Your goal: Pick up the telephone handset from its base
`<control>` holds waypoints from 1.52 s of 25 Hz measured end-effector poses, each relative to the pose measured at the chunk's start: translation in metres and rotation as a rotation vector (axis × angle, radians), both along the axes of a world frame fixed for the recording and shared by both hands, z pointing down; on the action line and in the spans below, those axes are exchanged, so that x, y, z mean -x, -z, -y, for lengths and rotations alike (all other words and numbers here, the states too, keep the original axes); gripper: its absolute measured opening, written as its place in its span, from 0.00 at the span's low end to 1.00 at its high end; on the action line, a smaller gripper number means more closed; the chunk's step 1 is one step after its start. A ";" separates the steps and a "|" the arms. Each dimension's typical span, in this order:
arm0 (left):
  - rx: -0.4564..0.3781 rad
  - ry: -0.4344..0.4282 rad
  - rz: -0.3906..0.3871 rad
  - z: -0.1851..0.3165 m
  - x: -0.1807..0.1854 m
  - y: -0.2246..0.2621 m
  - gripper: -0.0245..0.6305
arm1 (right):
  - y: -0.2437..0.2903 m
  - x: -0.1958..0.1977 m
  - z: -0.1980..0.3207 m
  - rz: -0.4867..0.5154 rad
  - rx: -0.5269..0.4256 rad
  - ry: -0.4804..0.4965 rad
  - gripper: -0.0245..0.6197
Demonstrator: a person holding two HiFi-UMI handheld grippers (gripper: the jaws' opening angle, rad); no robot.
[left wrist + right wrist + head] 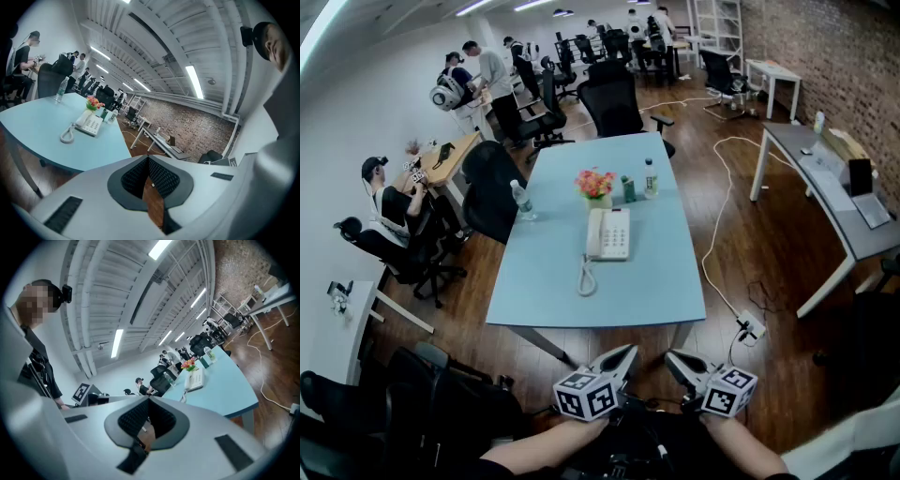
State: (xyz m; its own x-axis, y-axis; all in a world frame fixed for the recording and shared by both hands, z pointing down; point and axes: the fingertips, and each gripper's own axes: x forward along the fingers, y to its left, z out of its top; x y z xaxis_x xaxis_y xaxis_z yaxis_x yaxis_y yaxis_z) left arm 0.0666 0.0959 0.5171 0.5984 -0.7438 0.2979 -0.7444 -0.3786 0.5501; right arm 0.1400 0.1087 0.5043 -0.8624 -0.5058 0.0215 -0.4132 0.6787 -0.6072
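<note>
A white telephone (610,234) lies in the middle of the light blue table (656,281). Its handset (592,233) rests on the left side of the base, and a coiled cord (586,278) trails toward me. Both grippers are held low, short of the table's near edge. My left gripper (620,357) is shut with nothing in it, and so is my right gripper (679,363). The left gripper view shows the telephone (89,124) far off to the upper left of the closed gripper (148,160). In the right gripper view the telephone (195,379) sits beyond the closed gripper (148,402).
Behind the phone stand a flower pot (595,186), a green can (629,190) and a water bottle (650,178); another bottle (521,201) is at the left edge. Black chairs (492,190) ring the table. A grey desk (834,192) and a floor cable (712,253) are on the right. People sit at the left.
</note>
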 end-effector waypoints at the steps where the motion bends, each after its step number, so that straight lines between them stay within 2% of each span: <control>1: 0.002 0.005 -0.002 0.002 0.002 0.000 0.04 | -0.001 0.000 0.002 0.002 0.003 0.002 0.07; 11: 0.021 0.120 0.020 0.020 0.049 -0.007 0.04 | -0.014 0.026 0.021 0.061 0.032 0.056 0.07; 15: 0.028 0.155 0.016 0.042 0.064 -0.009 0.04 | -0.016 0.031 0.040 0.040 0.046 0.057 0.07; 20: -0.004 0.157 0.014 0.084 0.086 -0.005 0.04 | -0.023 0.044 0.077 0.023 0.061 0.048 0.07; 26: -0.071 0.179 0.083 0.161 0.146 0.009 0.04 | -0.010 0.076 0.148 -0.012 0.057 0.002 0.07; 29: -0.075 0.159 0.087 0.202 0.171 0.013 0.04 | 0.005 0.096 0.185 -0.052 0.050 -0.038 0.07; 31: -0.076 0.116 0.095 0.229 0.181 0.012 0.04 | 0.016 0.110 0.211 -0.075 0.034 -0.069 0.07; 35: -0.044 0.002 0.169 0.287 0.193 -0.012 0.04 | 0.007 0.133 0.256 -0.048 0.048 -0.132 0.07; 38: -0.031 -0.017 0.237 0.334 0.203 -0.034 0.04 | 0.001 0.148 0.280 -0.065 0.059 -0.146 0.07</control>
